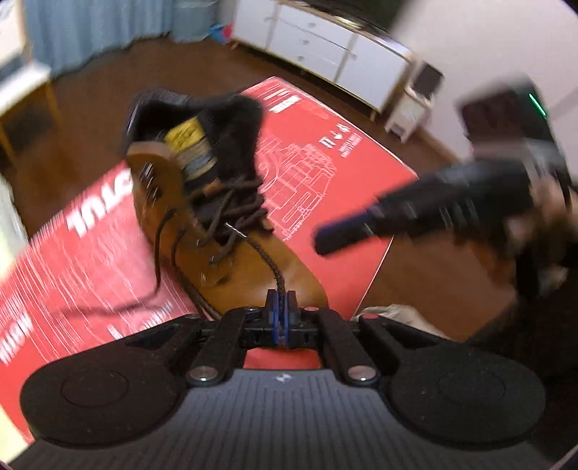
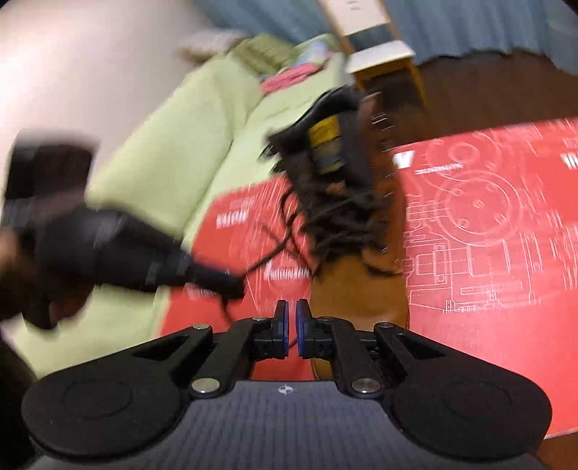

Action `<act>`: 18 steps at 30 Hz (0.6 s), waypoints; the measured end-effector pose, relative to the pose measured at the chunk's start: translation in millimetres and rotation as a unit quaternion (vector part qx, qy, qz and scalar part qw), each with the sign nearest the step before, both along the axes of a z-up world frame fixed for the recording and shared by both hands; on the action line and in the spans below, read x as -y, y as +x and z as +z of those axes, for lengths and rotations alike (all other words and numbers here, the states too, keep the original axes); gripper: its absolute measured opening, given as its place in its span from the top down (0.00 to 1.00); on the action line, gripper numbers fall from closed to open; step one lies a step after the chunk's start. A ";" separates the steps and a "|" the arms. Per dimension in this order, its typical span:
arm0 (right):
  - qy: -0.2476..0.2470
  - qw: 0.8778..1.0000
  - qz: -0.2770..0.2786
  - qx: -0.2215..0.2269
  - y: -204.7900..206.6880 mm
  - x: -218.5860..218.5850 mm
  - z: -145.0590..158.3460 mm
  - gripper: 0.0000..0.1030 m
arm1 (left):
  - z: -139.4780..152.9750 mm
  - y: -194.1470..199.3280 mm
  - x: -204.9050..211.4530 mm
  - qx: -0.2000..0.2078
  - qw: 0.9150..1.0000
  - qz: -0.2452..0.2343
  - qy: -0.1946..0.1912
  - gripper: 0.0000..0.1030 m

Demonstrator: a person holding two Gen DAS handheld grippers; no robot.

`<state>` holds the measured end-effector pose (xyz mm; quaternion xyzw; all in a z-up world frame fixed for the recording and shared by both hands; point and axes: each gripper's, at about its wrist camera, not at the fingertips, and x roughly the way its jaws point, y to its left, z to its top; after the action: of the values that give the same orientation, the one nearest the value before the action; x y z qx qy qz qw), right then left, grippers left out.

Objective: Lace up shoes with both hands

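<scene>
Room: brown floor [image 1: 90, 94], blue curtain [image 1: 90, 25], white drawer cabinet [image 1: 325, 47], green sofa [image 2: 151, 162].
Surface: red printed board [image 1: 325, 173] with white line drawings; whether it lies on a desk I cannot tell.
Boot [image 1: 224, 231]: tan, dark fur collar, standing on the red board, partly laced.
Lace [image 1: 269, 260]: brown braid running from the eyelets to my left tool.
Left hand-held gripper [image 1: 281, 307]: clenched on the lace.
Right hand-held gripper [image 2: 292, 318]: released, jaws slightly apart, nothing between them.
</scene>
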<state>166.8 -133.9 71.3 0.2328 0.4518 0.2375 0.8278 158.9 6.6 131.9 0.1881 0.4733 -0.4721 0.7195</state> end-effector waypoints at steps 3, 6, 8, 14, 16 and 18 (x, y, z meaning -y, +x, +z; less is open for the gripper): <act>0.083 0.995 -0.046 -0.022 9.5 21.9 -2.8 0.85 | 6.8 -10.5 6.7 0.044 0.998 -0.039 0.015 1.00; 0.106 0.992 -0.064 -0.015 14.1 27.8 0.5 0.85 | 8.6 -17.0 9.3 0.080 0.993 -0.084 0.026 1.00; 0.103 0.993 -0.061 -0.005 17.8 26.0 3.4 0.85 | 8.6 -20.1 9.8 0.101 0.988 -0.113 0.033 1.00; 0.097 0.994 -0.058 0.002 27.5 16.0 10.0 0.85 | 13.0 -26.8 3.3 0.136 0.976 -0.164 0.039 1.00; 0.097 0.994 -0.058 0.001 31.7 11.9 8.5 0.85 | 13.1 -27.1 0.1 0.143 0.974 -0.170 0.040 1.00; 0.097 0.993 -0.064 -0.005 34.5 9.0 6.1 0.86 | 11.6 -26.1 -2.9 0.147 0.973 -0.173 0.039 1.00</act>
<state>201.3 -142.9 77.4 0.3413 0.4155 0.2255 0.8125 132.8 9.4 143.6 0.3622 0.3406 -0.5375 0.6811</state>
